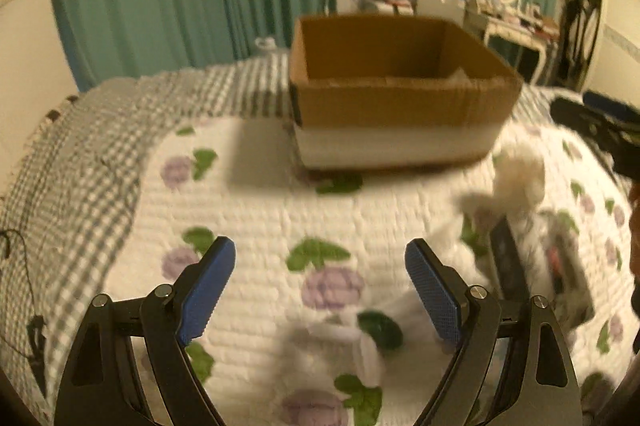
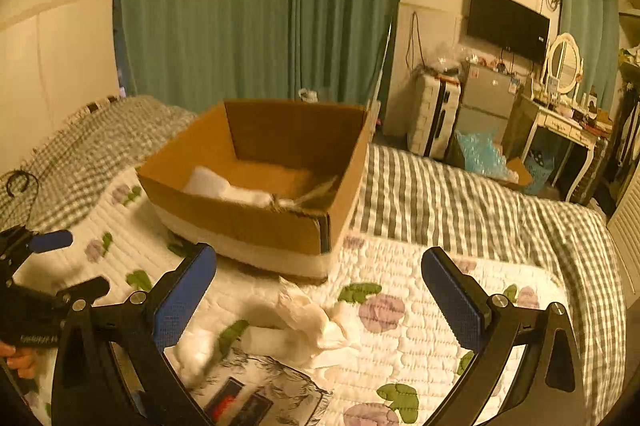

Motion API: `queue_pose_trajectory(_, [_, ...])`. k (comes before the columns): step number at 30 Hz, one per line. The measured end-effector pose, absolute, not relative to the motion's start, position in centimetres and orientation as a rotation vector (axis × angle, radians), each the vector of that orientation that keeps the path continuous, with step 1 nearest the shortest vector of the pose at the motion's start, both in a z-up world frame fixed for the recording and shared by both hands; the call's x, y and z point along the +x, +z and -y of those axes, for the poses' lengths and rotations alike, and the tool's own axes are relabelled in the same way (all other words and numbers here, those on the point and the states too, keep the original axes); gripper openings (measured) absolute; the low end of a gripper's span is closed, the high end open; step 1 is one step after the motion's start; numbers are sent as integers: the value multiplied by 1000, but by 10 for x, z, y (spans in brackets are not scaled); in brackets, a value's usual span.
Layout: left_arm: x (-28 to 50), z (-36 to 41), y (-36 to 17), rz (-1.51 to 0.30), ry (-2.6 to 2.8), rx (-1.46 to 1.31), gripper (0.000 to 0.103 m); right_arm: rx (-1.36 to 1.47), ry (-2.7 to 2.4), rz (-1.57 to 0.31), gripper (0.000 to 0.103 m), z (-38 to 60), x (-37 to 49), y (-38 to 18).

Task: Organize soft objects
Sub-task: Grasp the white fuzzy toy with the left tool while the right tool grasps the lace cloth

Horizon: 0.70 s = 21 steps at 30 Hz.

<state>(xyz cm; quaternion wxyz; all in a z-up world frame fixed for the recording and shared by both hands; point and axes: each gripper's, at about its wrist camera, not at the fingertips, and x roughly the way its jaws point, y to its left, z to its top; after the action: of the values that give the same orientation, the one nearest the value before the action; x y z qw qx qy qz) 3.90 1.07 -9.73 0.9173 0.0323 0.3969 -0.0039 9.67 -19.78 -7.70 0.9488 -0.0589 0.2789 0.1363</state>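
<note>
An open cardboard box [image 1: 400, 98] stands on the bed; in the right wrist view the box [image 2: 256, 210] holds a white soft item [image 2: 224, 188]. My left gripper [image 1: 320, 290] is open and empty above the floral quilt [image 1: 280, 194]. My right gripper [image 2: 318, 300] is open and empty, hovering over a crumpled white cloth [image 2: 316, 322] in front of the box. That cloth shows blurred in the left wrist view [image 1: 516, 178]. A white rolled item [image 1: 352, 342] lies between the left fingers. A printed white garment [image 2: 260, 390] lies below the right gripper.
A grey checked blanket [image 2: 460, 194] covers the bed around the quilt [image 2: 400, 346]. Teal curtains [image 2: 260, 6] hang behind. A dresser with mirror [image 2: 564, 66], small fridge [image 2: 484, 106] and wall TV [image 2: 508, 24] stand at the right. The left gripper shows at the left edge [image 2: 48, 266].
</note>
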Motion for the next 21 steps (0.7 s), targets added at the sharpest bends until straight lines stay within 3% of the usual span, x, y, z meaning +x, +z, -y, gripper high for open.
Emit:
queue_pose_trajectory(18, [40,6,-165,-1038,-118,120,88,-127,271,-794,103,196,132,-143])
queue_pose_trajectory(20, [40,7,-165,-1036,-125,124,84,-116,273,-802,100,196,132,-146])
queue_pose_trajectory(21, [40,8,-164,-1036,-136,124,73,-110,273,-802,95,195,132,-148])
